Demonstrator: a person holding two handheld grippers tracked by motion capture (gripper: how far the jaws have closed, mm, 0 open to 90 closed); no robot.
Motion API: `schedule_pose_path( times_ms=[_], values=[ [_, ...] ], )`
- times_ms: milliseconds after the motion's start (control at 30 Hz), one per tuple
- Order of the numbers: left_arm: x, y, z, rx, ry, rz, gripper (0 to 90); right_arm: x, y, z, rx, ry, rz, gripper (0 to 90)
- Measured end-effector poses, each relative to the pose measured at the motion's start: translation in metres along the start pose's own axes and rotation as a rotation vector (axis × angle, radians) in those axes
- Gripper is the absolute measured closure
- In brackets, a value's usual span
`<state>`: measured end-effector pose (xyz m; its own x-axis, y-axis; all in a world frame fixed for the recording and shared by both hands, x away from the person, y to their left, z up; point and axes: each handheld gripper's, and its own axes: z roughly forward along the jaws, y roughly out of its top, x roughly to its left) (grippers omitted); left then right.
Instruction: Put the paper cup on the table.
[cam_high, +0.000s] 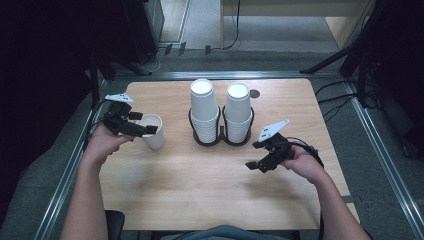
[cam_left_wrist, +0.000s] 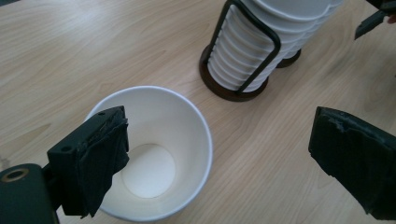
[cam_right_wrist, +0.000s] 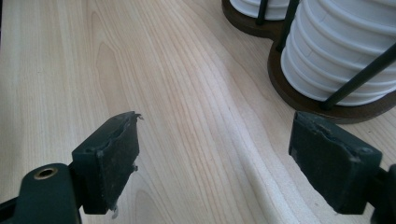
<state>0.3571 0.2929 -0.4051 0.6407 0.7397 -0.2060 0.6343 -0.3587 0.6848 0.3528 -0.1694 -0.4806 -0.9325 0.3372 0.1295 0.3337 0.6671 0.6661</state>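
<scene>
A single white paper cup (cam_high: 154, 134) stands upright with its mouth up on the left side of the wooden table (cam_high: 200, 185). My left gripper (cam_high: 144, 123) hovers just above it, open. In the left gripper view one jaw hangs over the cup (cam_left_wrist: 159, 154), the other stands well to its right, and neither presses on it. Two tall stacks of white cups (cam_high: 204, 107) (cam_high: 237, 107) sit in a black wire holder (cam_high: 220, 141) at the table's middle. My right gripper (cam_high: 254, 156) is held low to the right of the holder, open with nothing between its jaws (cam_right_wrist: 217, 130).
The holder's dark round base (cam_right_wrist: 336, 109) lies close ahead of the right gripper, to its right. Metal rails (cam_high: 75, 165) run along the table's sides. A small dark round hole (cam_high: 255, 93) marks the table's far edge. Bare wood stretches along the front.
</scene>
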Motion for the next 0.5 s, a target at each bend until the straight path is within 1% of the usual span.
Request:
schedule_pose_path(
  times_ms=[100,167,233,300,400,500],
  values=[
    [-0.005,0.001,0.002,0.019,0.016,0.004,6.4,0.000,0.000,-0.001,-0.003,-0.001,-0.001,16.5],
    [-0.009,0.002,0.004,0.016,0.001,0.009,6.5,0.000,0.000,-0.001,-0.005,-0.001,-0.002,16.5],
    [-0.012,0.002,0.006,0.022,-0.004,0.016,6.5,0.000,0.000,-0.002,-0.005,0.000,0.002,16.5],
    [-0.014,0.002,0.008,0.016,-0.015,0.015,6.5,0.000,0.000,-0.002,-0.005,0.000,0.002,16.5],
    [-0.017,0.002,0.011,0.020,-0.011,0.025,6.5,-0.001,0.000,-0.002,-0.004,-0.010,0.000,16.5],
    [-0.021,0.001,0.016,0.019,-0.019,0.032,6.5,0.000,0.000,-0.003,-0.007,-0.009,0.002,16.5]
  ],
)
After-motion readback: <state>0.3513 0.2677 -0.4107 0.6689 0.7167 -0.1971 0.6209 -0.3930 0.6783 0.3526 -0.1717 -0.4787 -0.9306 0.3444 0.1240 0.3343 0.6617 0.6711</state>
